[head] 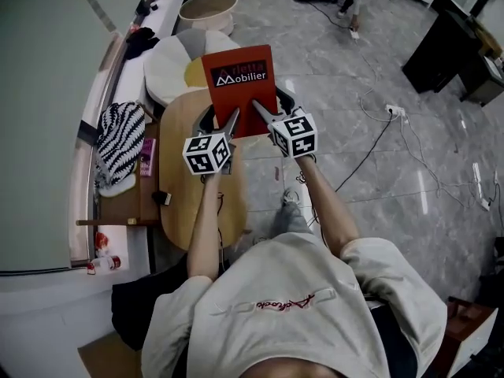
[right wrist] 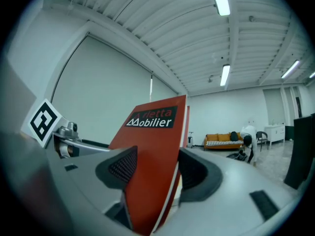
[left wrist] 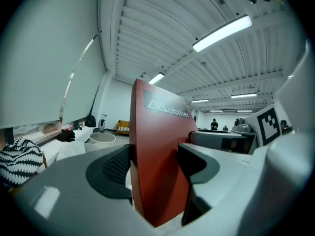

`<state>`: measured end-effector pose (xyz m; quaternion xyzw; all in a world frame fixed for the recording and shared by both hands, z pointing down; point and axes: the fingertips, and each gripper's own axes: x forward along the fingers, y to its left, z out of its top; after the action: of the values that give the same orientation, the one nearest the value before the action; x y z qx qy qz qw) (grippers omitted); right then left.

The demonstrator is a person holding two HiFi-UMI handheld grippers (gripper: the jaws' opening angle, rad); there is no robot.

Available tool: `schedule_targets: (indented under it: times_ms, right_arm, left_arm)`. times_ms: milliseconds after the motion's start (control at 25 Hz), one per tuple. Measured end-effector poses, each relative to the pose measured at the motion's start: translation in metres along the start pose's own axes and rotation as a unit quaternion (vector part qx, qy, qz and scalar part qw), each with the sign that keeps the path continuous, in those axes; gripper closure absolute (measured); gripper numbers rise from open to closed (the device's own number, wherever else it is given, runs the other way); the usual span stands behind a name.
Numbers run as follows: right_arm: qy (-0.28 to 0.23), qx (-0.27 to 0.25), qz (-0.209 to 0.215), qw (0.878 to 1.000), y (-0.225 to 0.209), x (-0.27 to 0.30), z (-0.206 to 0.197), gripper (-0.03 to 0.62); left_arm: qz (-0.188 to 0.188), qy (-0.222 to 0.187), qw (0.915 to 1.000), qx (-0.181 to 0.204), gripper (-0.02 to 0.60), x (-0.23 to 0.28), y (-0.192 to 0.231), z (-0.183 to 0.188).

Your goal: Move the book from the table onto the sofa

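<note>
Now | red book (head: 240,75) reads "Mobilier" | left tongs (head: 223,118), right tongs (head: 269,103) both clamp it

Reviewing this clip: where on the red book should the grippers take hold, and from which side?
Its near edge, one corner each, coming from the person's side, as the left gripper and right gripper do now. The red book is thin and flat, so the jaws close across its thickness; two spaced grips should stop it twisting.
</note>
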<state>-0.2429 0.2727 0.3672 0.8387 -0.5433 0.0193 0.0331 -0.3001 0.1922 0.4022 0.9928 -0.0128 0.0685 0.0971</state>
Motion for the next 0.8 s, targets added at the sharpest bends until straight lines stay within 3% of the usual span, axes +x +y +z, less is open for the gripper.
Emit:
schedule_targets:
  times_ms: [280,800]
  right_arm:
    - [-0.002,0.01,-0.026,1.0,-0.064,0.011,-0.005,0.342]
    - [-0.004,0.011,-0.025,1.0,-0.174,0.073,-0.003,0.342]
  left_arm:
    - [-0.024,0.01,0.9996,0.009,0.285,0.067,-0.015,0.004]
    - [-0.024,0.015,0.9996,0.006,0.285,0.19,-0.009,0.022]
